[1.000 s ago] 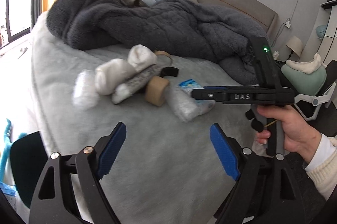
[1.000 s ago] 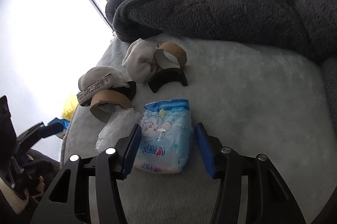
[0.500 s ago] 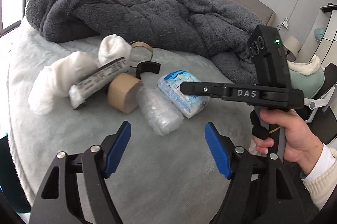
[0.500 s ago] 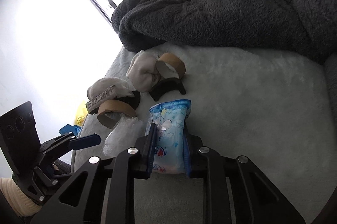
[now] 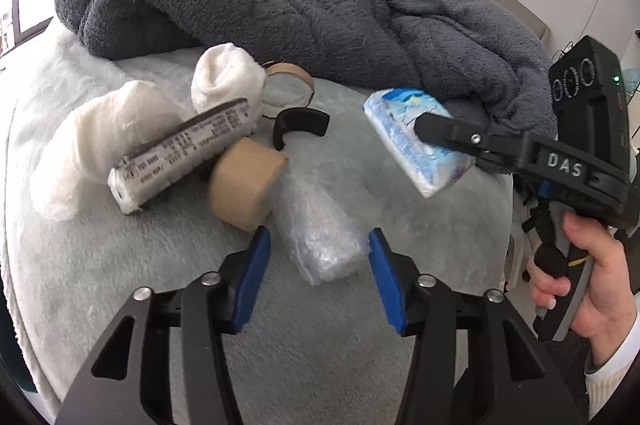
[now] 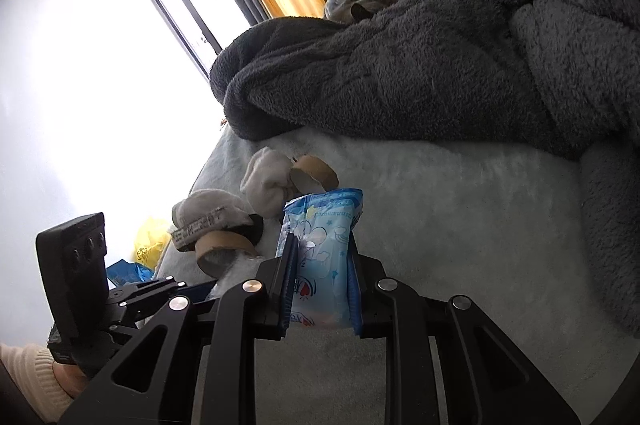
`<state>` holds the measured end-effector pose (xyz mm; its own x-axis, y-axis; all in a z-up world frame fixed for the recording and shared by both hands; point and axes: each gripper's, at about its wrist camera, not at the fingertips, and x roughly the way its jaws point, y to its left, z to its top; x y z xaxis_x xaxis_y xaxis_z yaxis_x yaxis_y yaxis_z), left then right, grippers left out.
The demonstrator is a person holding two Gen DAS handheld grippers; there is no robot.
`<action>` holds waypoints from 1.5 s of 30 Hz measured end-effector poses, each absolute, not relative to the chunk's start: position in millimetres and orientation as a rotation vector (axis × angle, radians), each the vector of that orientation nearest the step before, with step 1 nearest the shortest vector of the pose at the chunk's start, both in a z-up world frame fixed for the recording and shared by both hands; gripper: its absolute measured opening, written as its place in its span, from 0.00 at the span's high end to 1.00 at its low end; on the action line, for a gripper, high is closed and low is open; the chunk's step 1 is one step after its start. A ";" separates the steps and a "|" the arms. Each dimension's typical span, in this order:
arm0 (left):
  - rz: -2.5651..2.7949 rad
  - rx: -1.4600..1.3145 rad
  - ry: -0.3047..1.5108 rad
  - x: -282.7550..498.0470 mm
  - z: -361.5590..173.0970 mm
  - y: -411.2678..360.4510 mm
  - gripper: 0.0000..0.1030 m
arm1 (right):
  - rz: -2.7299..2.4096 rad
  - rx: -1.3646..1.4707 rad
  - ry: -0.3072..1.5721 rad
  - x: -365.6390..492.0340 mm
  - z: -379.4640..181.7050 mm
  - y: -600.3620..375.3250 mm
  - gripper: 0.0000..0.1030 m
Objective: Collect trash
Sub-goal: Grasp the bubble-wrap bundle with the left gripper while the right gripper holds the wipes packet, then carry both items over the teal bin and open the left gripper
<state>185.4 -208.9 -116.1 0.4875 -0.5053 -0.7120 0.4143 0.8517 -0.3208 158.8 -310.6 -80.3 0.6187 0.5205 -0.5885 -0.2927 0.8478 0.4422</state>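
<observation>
- Gripping a blue tissue pack (image 6: 320, 257) between its blue pads, the right gripper (image 6: 320, 289) holds it clear of the bed (image 6: 460, 225); the pack shows in the left wrist view too (image 5: 416, 145), lifted above the bedcover.
- The left gripper (image 5: 316, 277) sits low over a clear bubble-wrap bundle (image 5: 320, 233), one finger on each side; its jaws are closing, and the pads do not yet press the wrap.
- Just left of the wrap lies a brown tape roll (image 5: 244, 181), touching it.
- A white wrapper with printed text (image 5: 180, 153) leans on the roll and on two white socks (image 5: 108, 137).
- A black curved piece (image 5: 300, 125) and a thin cardboard ring (image 5: 288, 85) lie behind.
- A dark grey blanket (image 5: 320, 9) is heaped across the far side of the bed.
</observation>
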 end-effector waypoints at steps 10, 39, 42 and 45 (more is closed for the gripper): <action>-0.630 -0.124 0.894 183.4 -105.6 -203.6 0.65 | 0.457 0.272 0.735 162.2 -65.1 -296.1 0.78; -0.724 -0.138 1.018 148.1 -95.3 -133.0 0.66 | 0.523 0.255 0.654 193.0 -28.9 -195.5 0.78; -0.709 -0.148 1.014 144.9 -90.0 -121.4 0.66 | 0.537 0.251 0.653 194.7 -27.6 -183.3 0.78; -0.687 -0.173 1.068 147.9 -96.9 -109.9 0.67 | 0.553 0.243 0.655 195.7 -26.2 -170.0 0.78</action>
